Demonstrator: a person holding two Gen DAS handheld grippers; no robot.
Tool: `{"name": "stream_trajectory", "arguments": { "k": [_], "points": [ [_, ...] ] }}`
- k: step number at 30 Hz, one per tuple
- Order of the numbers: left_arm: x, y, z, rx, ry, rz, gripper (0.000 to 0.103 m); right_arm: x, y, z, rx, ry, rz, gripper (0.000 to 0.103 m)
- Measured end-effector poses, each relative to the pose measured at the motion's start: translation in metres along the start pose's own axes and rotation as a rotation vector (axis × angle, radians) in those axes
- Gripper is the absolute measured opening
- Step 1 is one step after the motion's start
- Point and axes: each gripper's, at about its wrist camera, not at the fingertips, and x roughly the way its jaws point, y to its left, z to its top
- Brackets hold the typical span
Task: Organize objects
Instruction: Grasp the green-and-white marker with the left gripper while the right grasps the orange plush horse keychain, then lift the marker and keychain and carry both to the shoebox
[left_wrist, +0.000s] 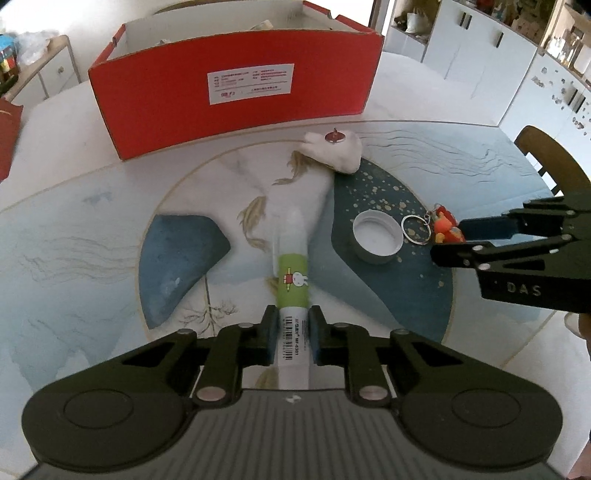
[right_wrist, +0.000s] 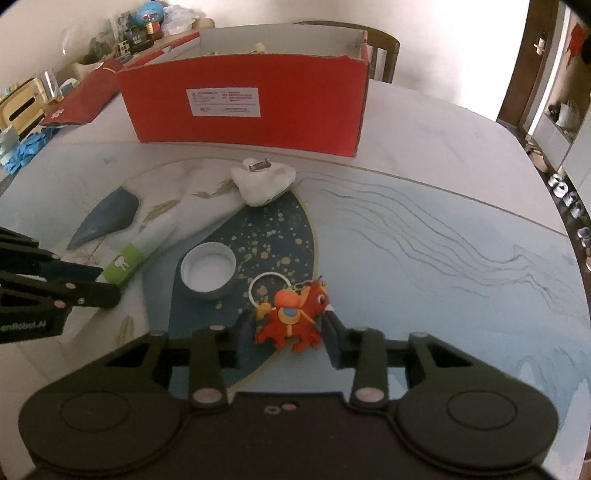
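Observation:
My left gripper (left_wrist: 292, 325) is shut on a white tube with a green rabbit label (left_wrist: 291, 266), which points away along the table. The tube also shows in the right wrist view (right_wrist: 127, 260). My right gripper (right_wrist: 288, 326) has its jaws around a red-orange toy keychain (right_wrist: 291, 319) with a metal ring (right_wrist: 266, 288), pads touching its sides on the table. The keychain also shows in the left wrist view (left_wrist: 445, 227). An open red cardboard box (left_wrist: 236, 88) stands at the back of the table; it also shows in the right wrist view (right_wrist: 251, 103).
A white bottle cap (left_wrist: 376, 236) lies open side up between the grippers. A crumpled white lump with a small red pin on it (left_wrist: 332, 149) lies in front of the box. A chair (left_wrist: 550, 158) stands at the right. Clutter (right_wrist: 74, 81) lies at the far left.

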Motion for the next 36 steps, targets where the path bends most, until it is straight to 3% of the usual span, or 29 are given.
{"name": "stream_trajectory", "arguments": {
  "k": [15,21,36],
  "points": [
    [-0.029,0.019,0.000,-0.083,-0.037,-0.134,0.016,-0.055,0.008,0.007,0.039,-0.083,0.041,0.038],
    [-0.039,0.027,0.002,-0.093,-0.051,-0.175,0.016,-0.064,0.013,0.017,0.031,-0.056,0.041,0.038],
    [-0.067,0.043,0.024,-0.115,-0.120,-0.244,0.016,-0.086,0.027,0.045,-0.027,-0.093,0.026,0.038]
  ]
}}
